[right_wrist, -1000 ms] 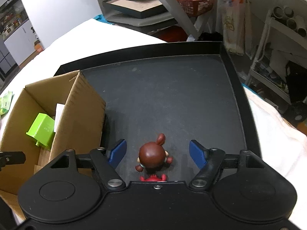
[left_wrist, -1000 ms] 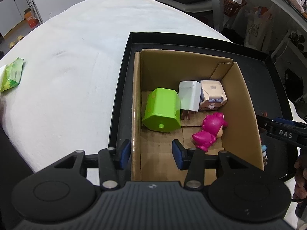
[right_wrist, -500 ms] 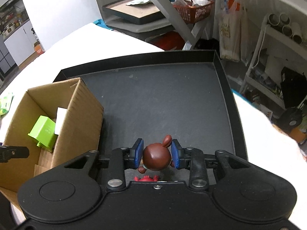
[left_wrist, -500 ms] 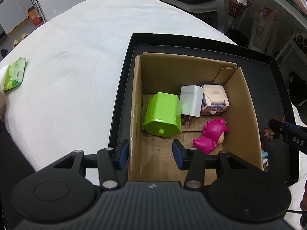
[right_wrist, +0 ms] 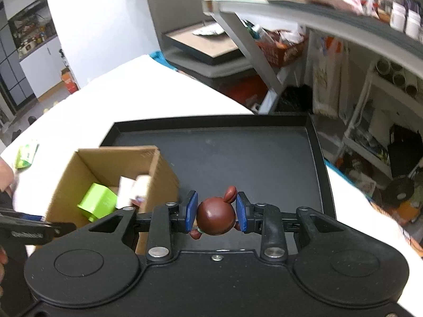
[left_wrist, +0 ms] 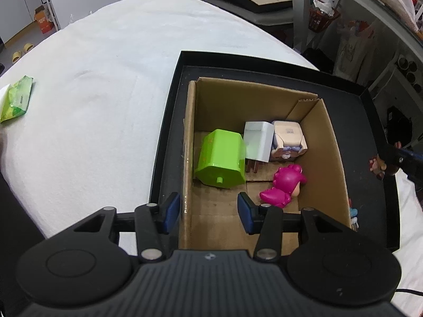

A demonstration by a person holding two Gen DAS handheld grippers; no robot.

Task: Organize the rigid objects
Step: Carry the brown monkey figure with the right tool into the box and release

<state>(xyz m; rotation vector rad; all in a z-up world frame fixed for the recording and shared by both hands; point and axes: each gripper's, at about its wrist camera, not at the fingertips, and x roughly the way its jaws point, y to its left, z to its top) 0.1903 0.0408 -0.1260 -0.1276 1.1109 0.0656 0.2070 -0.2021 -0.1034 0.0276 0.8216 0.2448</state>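
Pinching a brown round-headed figurine (right_wrist: 215, 218) by the head between its blue pads (right_wrist: 191, 211), the right gripper (right_wrist: 216, 212) holds the toy lifted above the dark floor of a black tray (right_wrist: 264, 163), just to the right of a cardboard box (right_wrist: 161, 174) that stands inside the tray. The left gripper (left_wrist: 208, 212) hangs over the near left corner of the same box (left_wrist: 264, 97), its jaws spread and empty, one blue pad (left_wrist: 171, 208) outside the left wall and the other over the box floor. Inside the box lie a lime-green plastic block (left_wrist: 220, 157), a white plug adapter (left_wrist: 257, 144) leaning beside it with its prongs pointing toward the camera, a small pale printed carton (left_wrist: 288, 140) touching the adapter, and a magenta toy figure (left_wrist: 284, 185) on its side near the right wall. The tray rests on a white cloth-covered table (left_wrist: 105, 92), where a green packet (left_wrist: 17, 100) lies well apart at the far left edge. Shelving and clutter fill the blurred background.
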